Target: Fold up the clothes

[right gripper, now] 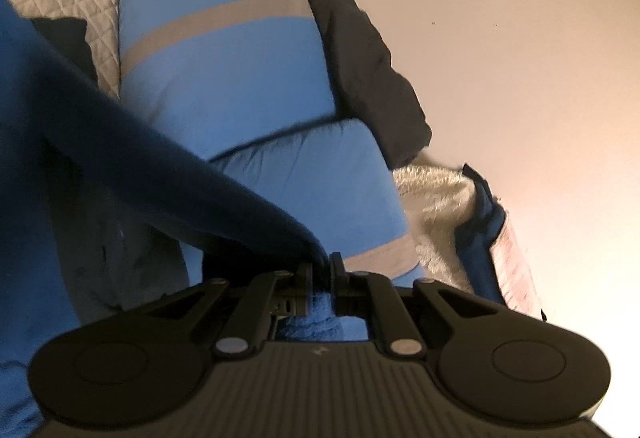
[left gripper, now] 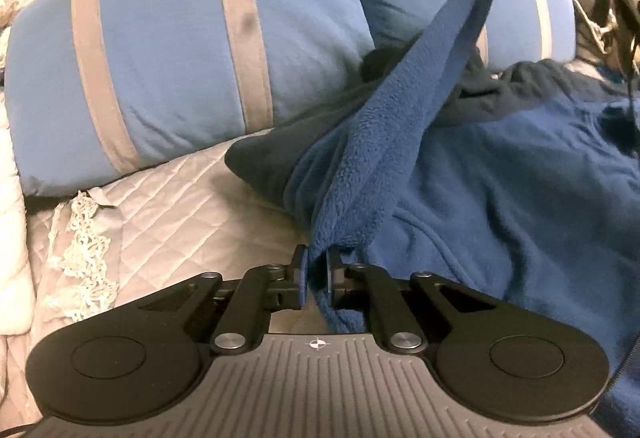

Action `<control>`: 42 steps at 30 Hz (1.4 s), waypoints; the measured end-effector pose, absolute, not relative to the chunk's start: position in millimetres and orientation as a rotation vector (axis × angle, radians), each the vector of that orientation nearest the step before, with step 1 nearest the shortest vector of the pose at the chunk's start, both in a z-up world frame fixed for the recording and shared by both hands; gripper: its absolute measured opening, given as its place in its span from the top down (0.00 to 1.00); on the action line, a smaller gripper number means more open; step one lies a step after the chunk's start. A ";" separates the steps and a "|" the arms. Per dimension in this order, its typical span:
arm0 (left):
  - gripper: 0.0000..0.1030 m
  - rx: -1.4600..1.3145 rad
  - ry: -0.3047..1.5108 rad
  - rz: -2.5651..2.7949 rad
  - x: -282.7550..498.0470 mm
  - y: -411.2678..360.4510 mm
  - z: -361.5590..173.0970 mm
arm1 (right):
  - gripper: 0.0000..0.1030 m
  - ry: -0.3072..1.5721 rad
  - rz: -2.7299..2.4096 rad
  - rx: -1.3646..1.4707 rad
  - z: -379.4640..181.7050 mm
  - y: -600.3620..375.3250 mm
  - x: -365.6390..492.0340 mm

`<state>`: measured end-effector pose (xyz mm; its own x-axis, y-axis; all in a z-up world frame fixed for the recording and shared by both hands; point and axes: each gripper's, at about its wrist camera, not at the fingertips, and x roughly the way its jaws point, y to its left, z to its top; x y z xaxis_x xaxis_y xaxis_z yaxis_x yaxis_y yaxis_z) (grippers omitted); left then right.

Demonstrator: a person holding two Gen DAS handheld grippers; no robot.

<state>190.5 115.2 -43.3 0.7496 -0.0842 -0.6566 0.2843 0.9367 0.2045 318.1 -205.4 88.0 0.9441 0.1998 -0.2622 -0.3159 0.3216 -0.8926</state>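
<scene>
A blue fleece jacket (left gripper: 520, 190) with dark grey shoulder panels lies spread on the bed, right of centre in the left wrist view. One sleeve (left gripper: 404, 118) is stretched taut from my left gripper (left gripper: 317, 266), which is shut on its fleece, up to the top right where a dark cuff end hangs. In the right wrist view the same dark blue sleeve (right gripper: 140, 142) runs from the left edge down into my right gripper (right gripper: 322, 270), shut on the fabric. The jacket body (right gripper: 36, 238) fills that view's left side.
Two light blue pillows (left gripper: 168, 50) with grey stripes lean behind the jacket; they appear as pillows (right gripper: 224, 58) in the right wrist view. A quilted grey bedspread (left gripper: 180, 206) with lace trim covers the bed. A pale wall (right gripper: 520, 38) and a fluffy white blanket (right gripper: 436, 206) are to the right.
</scene>
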 end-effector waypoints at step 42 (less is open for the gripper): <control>0.93 0.732 0.663 -0.042 180.5 65.5 -60.9 | 0.93 0.257 0.497 -1.273 -73.5 -290.5 208.0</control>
<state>180.5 65.5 -60.9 0.7966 0.1878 -0.5746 0.2590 0.7527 0.6052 208.0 -290.5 -73.5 0.8671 0.2126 -0.4505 -0.4905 0.2070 -0.8465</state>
